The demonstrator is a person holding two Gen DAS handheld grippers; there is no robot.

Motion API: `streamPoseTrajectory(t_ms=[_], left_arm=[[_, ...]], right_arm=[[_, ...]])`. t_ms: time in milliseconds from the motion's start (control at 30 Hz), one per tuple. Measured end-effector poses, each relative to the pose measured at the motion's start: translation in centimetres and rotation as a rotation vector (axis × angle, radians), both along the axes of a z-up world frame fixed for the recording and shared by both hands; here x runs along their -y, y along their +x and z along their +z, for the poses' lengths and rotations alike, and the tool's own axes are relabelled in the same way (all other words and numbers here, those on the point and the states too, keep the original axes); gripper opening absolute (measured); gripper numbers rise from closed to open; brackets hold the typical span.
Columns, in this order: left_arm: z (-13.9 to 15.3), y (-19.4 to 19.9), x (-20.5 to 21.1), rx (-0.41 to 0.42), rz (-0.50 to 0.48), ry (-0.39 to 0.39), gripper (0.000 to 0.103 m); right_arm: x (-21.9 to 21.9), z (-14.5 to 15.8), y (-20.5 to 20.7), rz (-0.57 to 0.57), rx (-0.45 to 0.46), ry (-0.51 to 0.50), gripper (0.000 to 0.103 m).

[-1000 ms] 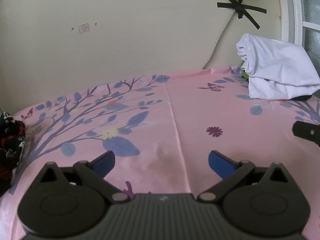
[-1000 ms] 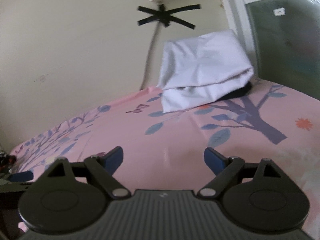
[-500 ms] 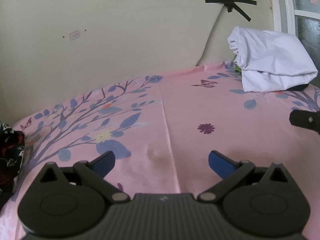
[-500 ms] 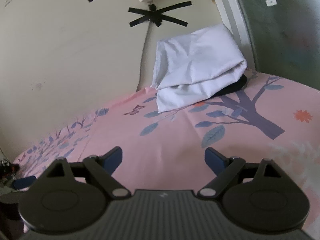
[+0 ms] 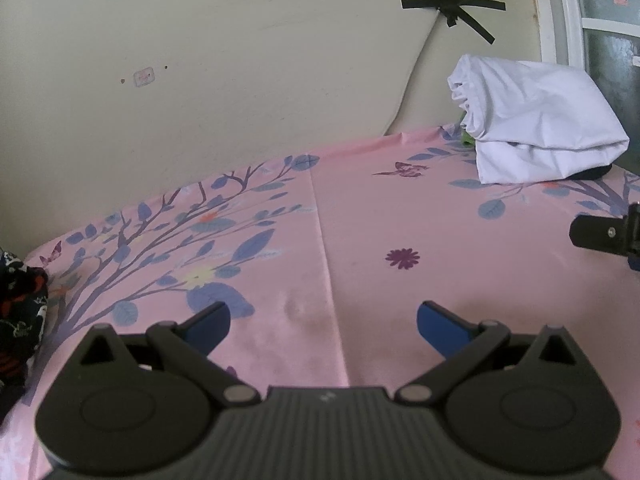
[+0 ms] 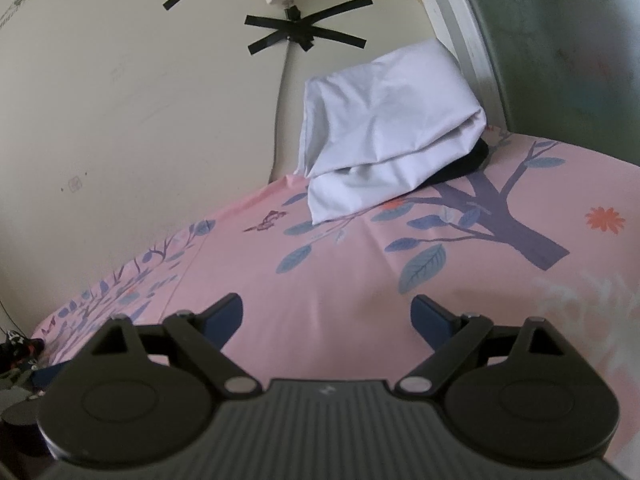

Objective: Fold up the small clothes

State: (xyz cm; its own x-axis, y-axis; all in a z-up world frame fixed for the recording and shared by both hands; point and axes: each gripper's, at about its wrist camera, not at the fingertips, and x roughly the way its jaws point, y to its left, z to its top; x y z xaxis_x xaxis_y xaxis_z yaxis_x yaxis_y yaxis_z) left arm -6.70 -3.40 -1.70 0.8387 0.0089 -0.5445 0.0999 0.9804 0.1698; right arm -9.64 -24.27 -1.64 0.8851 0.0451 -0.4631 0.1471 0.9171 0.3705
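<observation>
Both cameras have swung a little since a second ago: the white bundle sits lower and nearer the right edge in the left wrist view, and the taped-up power strip now shows fully at the top of the right wrist view.

Task's thing first: a dark patterned garment, black with red and white print, lies crumpled at the far left edge of the pink floral bedsheet, well away from the white bundle. In the right wrist view only a sliver of it shows at the left margin. Nobody has hold of it yet, so folding looks not yet begun.

Left hand-held gripper hovers over bare sheet, jaws spread wide, nothing between them. Right hand-held gripper the same: wide open, empty, pointing towards the white bundle, which sits against the wall under the crossed black tape with something black peeking out beneath it.

Risks from here, as I judge them: the garment is a loose heap, so a pinch could catch several layers and lift a wad instead of an edge. The slippery-looking sheet could get nipped along with it. And the right gripper faces away from the garment, so a hurried reach across could clip the left one.
</observation>
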Motion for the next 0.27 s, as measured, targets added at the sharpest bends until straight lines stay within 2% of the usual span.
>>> streamPoseTrajectory(t_ms=[200,267], left_arm=[[-0.13,0.59,-0.78,-0.039,-0.002,-0.048,0.103],[-0.12,0.64,-0.94,-0.043,0.007,-0.056,0.103]], right_arm=[[-0.51,0.06,0.01,0.011,0.007,-0.028,0.087],[-0.64,0.06,0.08,0.025,0.01,-0.039,0.093]])
